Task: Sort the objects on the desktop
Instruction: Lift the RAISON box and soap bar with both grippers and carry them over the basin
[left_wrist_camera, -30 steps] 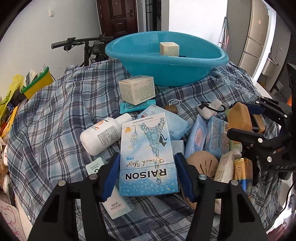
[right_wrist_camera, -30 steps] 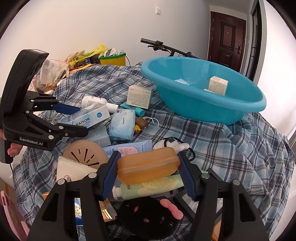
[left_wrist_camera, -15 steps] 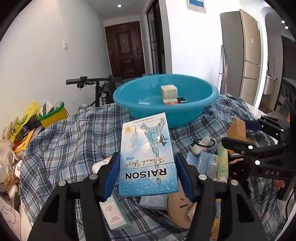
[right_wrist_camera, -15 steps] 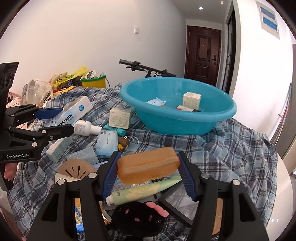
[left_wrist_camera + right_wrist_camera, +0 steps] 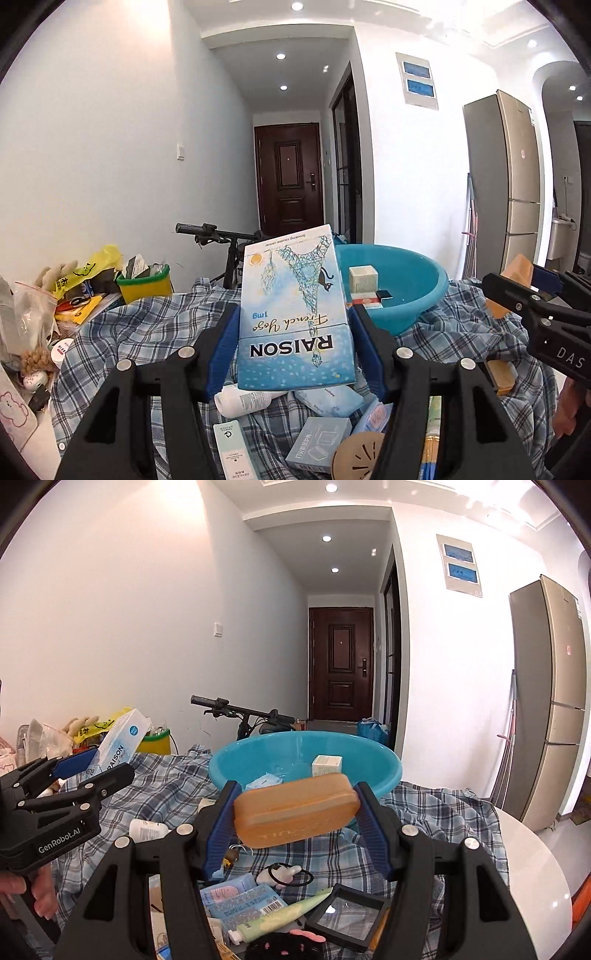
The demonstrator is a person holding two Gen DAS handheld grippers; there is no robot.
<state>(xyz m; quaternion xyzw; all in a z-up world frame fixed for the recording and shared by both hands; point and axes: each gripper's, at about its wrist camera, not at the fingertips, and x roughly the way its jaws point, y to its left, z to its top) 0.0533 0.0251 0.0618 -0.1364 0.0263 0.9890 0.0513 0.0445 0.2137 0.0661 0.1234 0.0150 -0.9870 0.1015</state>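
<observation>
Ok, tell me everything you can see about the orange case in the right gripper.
The orange case is an oblong box with rounded corners, of matte plastic by its look, with faint embossed lettering on its front side. Its lid looks closed. It is held clear of the cloth, slightly tilted, its right end higher. The right gripper clamps it end to end, one blue pad on each short end. Nothing else touches it. Behind it stands the blue basin.

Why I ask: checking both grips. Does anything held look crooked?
Yes. The orange case sits slanted between the right tongs, its right end higher. The blue box in the left tongs sits straighter.
</observation>
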